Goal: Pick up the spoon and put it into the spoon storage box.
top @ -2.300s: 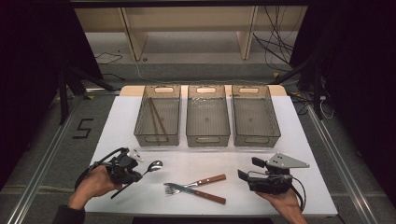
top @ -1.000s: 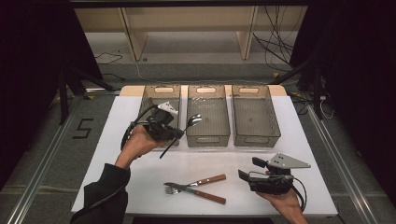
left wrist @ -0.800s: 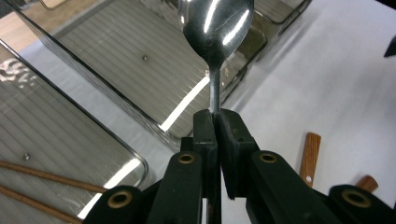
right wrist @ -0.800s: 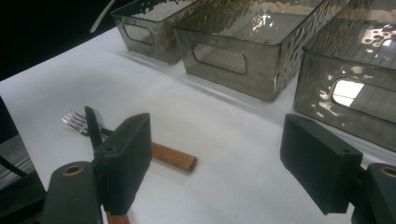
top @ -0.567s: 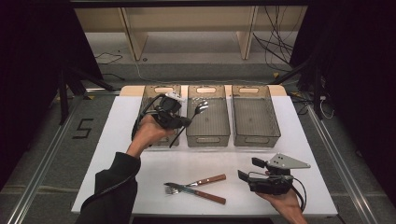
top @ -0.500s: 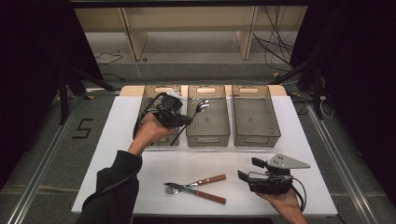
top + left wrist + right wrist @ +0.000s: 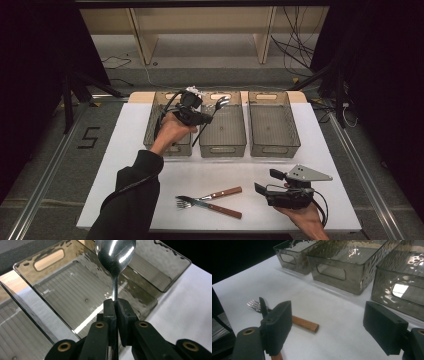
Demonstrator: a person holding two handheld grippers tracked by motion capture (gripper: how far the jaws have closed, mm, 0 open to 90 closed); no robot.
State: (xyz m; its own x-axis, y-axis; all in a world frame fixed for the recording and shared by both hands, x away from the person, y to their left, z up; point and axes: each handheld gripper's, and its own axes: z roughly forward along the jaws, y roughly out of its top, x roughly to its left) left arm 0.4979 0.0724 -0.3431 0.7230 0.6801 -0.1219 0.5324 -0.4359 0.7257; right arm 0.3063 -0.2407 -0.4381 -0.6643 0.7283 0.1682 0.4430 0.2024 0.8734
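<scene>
In the high view, the left gripper (image 7: 204,118) holds a spoon (image 7: 212,114) above the middle bin (image 7: 223,145), and the right gripper (image 7: 267,189) rests on the white counter (image 7: 125,165) near two forks (image 7: 207,199). In the left gripper view, the jaws are clamped on the spoon (image 7: 115,257) handle. In the right gripper view, the jaws stand wide apart, with nothing between them.

Spoon (image 7: 115,255): polished glossy metal. Bins (image 7: 274,121): smoky translucent rippled plastic. Fork handles (image 7: 226,192): wood. Table (image 7: 125,135): matt white.
</scene>
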